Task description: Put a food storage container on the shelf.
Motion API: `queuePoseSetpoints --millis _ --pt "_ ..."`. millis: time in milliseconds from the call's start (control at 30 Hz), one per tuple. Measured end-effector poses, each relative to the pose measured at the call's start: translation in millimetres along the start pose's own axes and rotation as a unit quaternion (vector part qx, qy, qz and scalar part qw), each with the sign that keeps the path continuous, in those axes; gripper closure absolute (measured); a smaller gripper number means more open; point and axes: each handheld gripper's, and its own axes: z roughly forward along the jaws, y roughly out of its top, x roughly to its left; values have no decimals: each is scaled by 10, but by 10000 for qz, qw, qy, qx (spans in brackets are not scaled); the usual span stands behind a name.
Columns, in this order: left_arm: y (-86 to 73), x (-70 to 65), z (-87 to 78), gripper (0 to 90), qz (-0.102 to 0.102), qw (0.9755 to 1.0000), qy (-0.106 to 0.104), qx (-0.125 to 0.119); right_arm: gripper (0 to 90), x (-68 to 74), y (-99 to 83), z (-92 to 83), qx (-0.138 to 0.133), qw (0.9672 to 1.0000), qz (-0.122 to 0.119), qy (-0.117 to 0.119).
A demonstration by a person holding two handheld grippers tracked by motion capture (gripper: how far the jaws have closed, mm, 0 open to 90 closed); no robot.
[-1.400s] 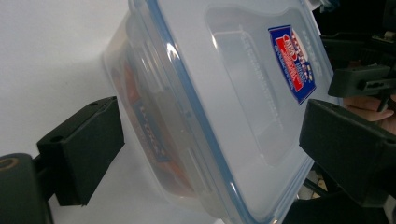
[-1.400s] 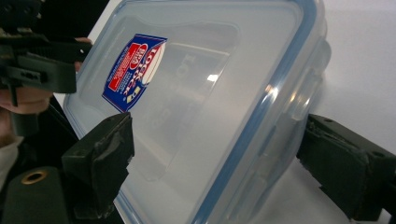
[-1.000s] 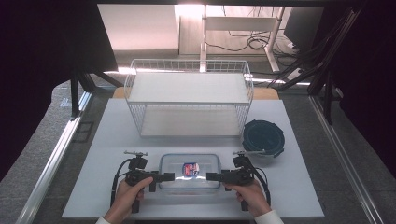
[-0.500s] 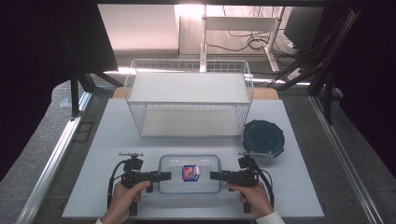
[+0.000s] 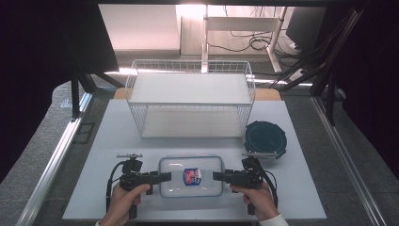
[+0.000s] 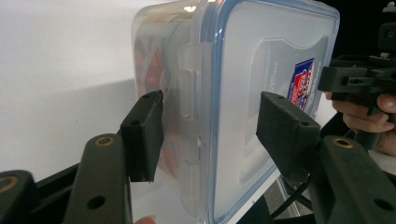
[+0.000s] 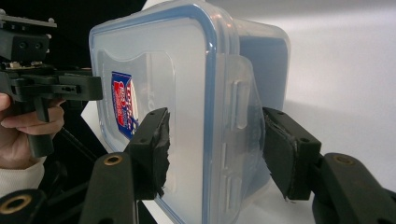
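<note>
A clear plastic container [image 5: 190, 176] with a blue-rimmed lid and a red and blue label lies at the front middle of the white table [image 5: 117, 136]. My left gripper [image 5: 164, 177] holds its left end and my right gripper [image 5: 217, 176] its right end. In the left gripper view the container [image 6: 243, 93] has its latch side between the jaws of my left gripper [image 6: 210, 126], which have just been closing, and the pads press on it. In the right gripper view the jaws of my right gripper [image 7: 215, 144] have also just been closing on the container [image 7: 187, 93], one pad on the lid, one on the latch flap.
A white wire shelf basket [image 5: 190, 101] stands behind the container, across the table's middle. A dark blue round lid [image 5: 266, 139] lies to its right, close to my right hand. Metal rails run along both sides of the table.
Both grippers stay at the container's ends, their tips a touch farther apart along the lid than before. The container has kept its place.
</note>
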Motion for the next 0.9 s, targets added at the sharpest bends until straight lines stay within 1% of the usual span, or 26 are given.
queuePoseSetpoints --millis 200,233,300,333,433,633,733,767,800,900 --pt "55 -96 -85 432 171 9998 -20 -110 436 102 69 -107 -194 9995 -245 2" --pt "67 -114 -100 432 213 9997 -17 -143 436 102 69 -107 -194 9995 -245 2" --pt "102 -135 -125 432 275 9995 -26 -160 436 136 105 -135 -245 9992 -331 1" --pt "138 -141 -132 433 269 9994 -44 -202 436 153 139 -148 -293 9989 -379 -10" --pt "183 -139 -138 433 262 9994 -79 -217 436 169 179 -159 -343 9986 -410 -37" --pt "294 -179 -184 434 378 9988 -79 -302 436 216 295 -194 -435 9977 -525 -57" --pt "377 -223 -244 434 483 9981 -58 -378 437 263 382 -222 -486 9969 -617 -47" --pt "377 -223 -244 435 483 9981 -58 -378 437 278 404 -231 -498 9968 -629 -44" --pt "424 -242 -276 436 520 9977 -77 -420 437 291 427 -239 -518 9965 -655 -43" --pt "460 -253 -295 439 525 9975 -104 -452 437 319 476 -261 -555 9960 -699 -46"
